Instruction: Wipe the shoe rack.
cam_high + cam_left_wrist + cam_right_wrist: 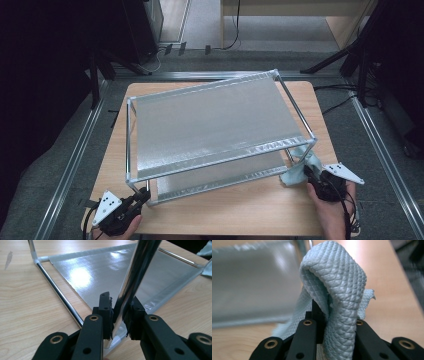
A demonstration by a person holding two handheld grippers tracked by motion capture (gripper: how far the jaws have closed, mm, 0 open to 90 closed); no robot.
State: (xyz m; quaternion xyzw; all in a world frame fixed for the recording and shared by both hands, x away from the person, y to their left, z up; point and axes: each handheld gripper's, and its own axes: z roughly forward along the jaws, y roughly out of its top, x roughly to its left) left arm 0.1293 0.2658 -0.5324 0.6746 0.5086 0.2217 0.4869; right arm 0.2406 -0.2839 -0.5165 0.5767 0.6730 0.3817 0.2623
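At table's near edge, left tool clamped on rack leg, right tool pinching blue cloth.

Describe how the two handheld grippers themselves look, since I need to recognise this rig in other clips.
Both are black. The left gripper and right gripper each carry a pale grey three-cornered plate with small dark dots, and black cables trail from each. Up close, the left gripper's and right gripper's linkage arms are glossy black with brass-ringed pivot holes and plain screw holes. No sleeves in view.
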